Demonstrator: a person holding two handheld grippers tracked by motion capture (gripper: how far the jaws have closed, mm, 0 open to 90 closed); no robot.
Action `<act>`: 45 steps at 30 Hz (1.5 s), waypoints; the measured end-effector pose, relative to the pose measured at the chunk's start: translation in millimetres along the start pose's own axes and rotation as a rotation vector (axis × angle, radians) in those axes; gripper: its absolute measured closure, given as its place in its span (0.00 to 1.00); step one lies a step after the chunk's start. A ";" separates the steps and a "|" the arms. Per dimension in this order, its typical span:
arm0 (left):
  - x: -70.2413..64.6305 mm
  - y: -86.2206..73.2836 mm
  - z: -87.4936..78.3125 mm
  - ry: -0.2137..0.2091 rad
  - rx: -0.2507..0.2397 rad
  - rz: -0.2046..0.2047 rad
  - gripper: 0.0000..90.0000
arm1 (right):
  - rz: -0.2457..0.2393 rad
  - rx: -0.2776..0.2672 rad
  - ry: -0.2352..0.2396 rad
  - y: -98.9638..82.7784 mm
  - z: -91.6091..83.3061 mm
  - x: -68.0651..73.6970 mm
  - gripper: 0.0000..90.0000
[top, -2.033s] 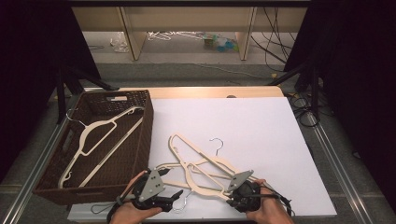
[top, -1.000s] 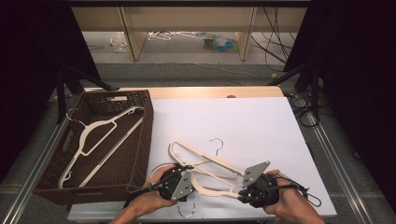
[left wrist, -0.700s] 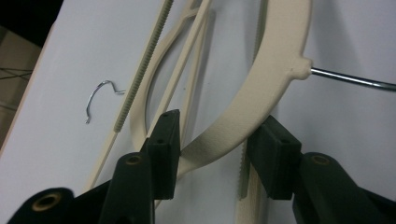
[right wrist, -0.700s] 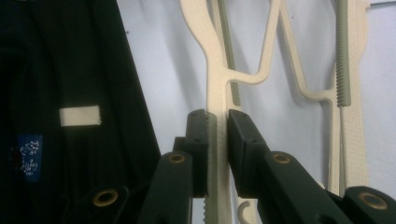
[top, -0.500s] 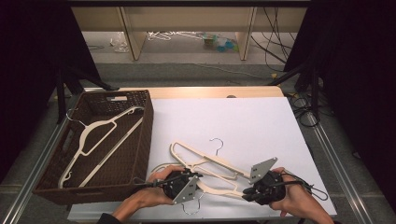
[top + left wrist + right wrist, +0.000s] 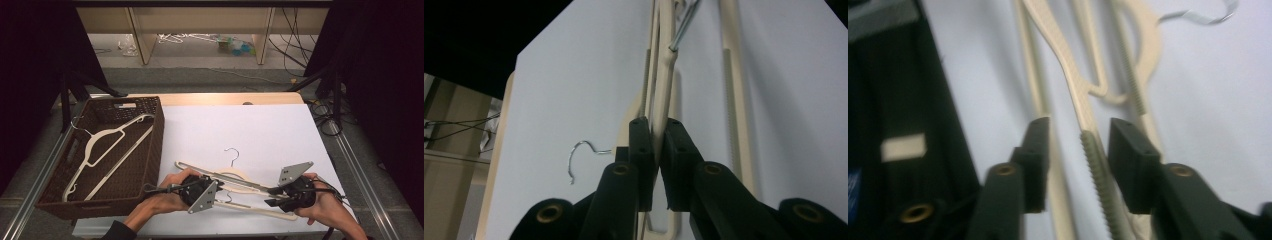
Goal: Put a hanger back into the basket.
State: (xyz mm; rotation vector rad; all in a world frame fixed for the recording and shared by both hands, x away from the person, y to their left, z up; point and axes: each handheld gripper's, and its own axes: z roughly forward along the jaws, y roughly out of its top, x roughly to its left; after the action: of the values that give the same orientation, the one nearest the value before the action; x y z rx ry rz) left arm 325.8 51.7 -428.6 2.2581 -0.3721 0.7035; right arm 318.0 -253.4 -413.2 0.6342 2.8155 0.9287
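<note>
- A white table [image 6: 260, 130] carries a dark brown wicker basket [image 6: 150, 145] at its left side and two cream hangers lying together near the front edge.
- The basket holds one cream plastic hanger [image 6: 107, 145], lying flat on the basket floor with its hook toward the far left corner.
- The upper hanger on the table [image 6: 235, 175] has its metal hook [image 6: 231, 152] pointing away from the person; the lower hanger [image 6: 260, 210] lies just in front of it and partly under it, its bar running toward the right.
- The left gripper [image 6: 212, 185], held in the person's left hand [image 6: 165, 197], sits at the left end of the hanger pair, with a grey three-cornered plate on top.
- In the left gripper view, the left gripper's [image 6: 655, 150] jaws are pressed together on a thin cream hanger arm [image 6: 664, 85], which passes between them; a metal hook [image 6: 579, 157] lies on the white surface just to the left.
- The right gripper [image 6: 272, 197], held in the right hand [image 6: 325, 205], rests at the right end of the hangers.
- In the right gripper view, the right gripper's [image 6: 1079, 145] jaws stand apart, with a ribbed cream hanger bar [image 6: 1098, 170] between them, not clamped; the view is slightly blurred.
</note>
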 end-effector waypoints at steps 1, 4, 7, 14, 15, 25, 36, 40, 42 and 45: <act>0.0 0.0 0.0 0.000 0.000 0.000 0.94 | 0.000 0.000 0.000 0.0 0.0 0.0 0.66; 7.2 0.8 -4.5 0.007 -0.001 -0.049 0.94 | 0.018 -0.091 -0.049 3.7 -6.3 -0.3 0.54; 14.4 3.3 -9.0 0.019 0.007 -0.092 0.95 | 0.065 -0.188 -0.118 8.5 -15.2 -2.5 0.45; 28.2 9.9 -18.6 0.047 0.016 -0.228 0.95 | 0.076 -0.329 -0.208 17.0 -28.9 0.3 0.41; 30.6 9.5 -18.8 0.051 0.027 -0.253 0.95 | 0.082 -0.394 -0.223 19.4 -34.6 0.5 0.40; 48.1 13.5 -28.5 0.070 0.004 -0.379 0.96 | 0.089 -0.416 -0.210 22.8 -39.9 11.0 0.37; 81.8 17.6 -61.6 0.035 -0.110 -0.677 0.96 | 0.080 -0.373 -0.156 16.6 -26.9 18.7 0.36; 87.2 18.6 -71.1 0.040 -0.151 -0.754 0.96 | 0.090 -0.358 -0.146 11.6 -21.4 20.8 0.36; 88.8 20.0 -75.6 0.039 -0.152 -0.761 0.96 | 0.088 -0.356 -0.141 10.6 -20.0 20.7 0.35; 94.2 22.8 -89.7 0.030 -0.173 -0.806 0.96 | 0.100 -0.332 -0.135 4.1 -14.7 20.8 0.35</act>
State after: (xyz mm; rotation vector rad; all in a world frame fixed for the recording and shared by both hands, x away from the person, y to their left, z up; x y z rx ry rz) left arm 358.0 95.4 -308.2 1.9835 0.4641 0.2596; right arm 297.2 -249.6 -398.3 0.7614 2.4528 1.2813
